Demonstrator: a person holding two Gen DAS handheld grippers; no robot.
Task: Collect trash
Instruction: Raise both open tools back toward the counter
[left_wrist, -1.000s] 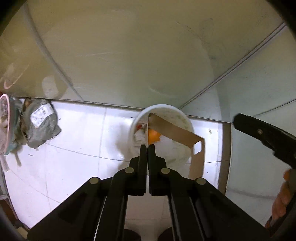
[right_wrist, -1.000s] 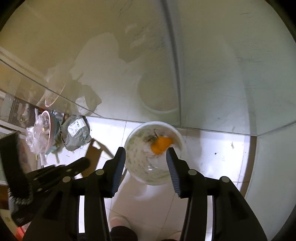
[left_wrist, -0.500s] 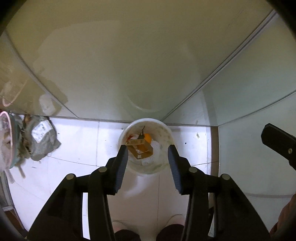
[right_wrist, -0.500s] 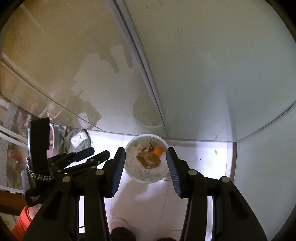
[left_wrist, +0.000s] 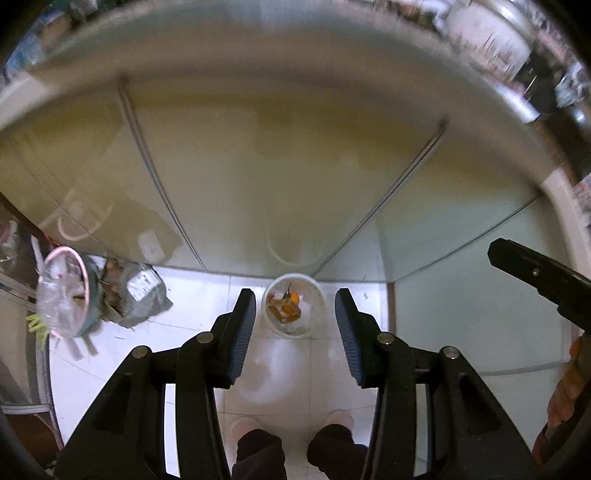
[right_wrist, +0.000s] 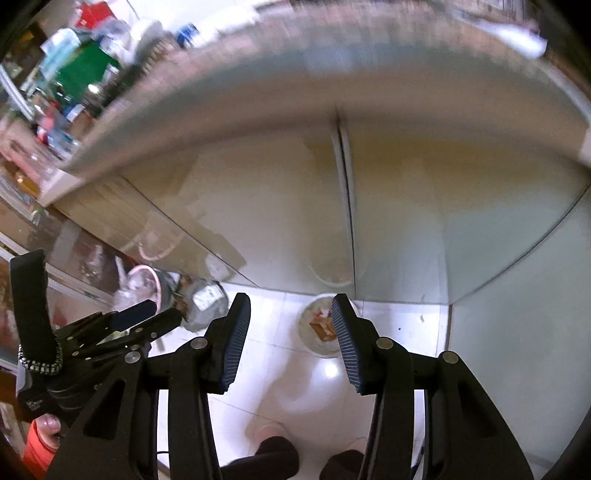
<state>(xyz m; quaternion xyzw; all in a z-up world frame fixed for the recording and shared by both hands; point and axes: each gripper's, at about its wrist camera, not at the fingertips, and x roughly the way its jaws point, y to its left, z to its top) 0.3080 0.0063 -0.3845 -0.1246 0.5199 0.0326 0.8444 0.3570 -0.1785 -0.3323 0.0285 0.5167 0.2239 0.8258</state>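
Note:
A white trash bin stands on the tiled floor against the cabinet doors, far below. It holds a brown cardboard piece, an orange scrap and white litter. My left gripper is open and empty, high above the bin. My right gripper is open and empty too; the bin shows partly behind its right finger. The left gripper also shows in the right wrist view.
A grey bag with a label and a pink-rimmed basin with plastic sit on the floor at left. Glossy cabinet doors rise behind the bin under a countertop edge. The person's feet are below.
The left gripper opened and dropped the cardboard piece into the bin. Both grippers have risen far above the bin, which now looks much smaller.

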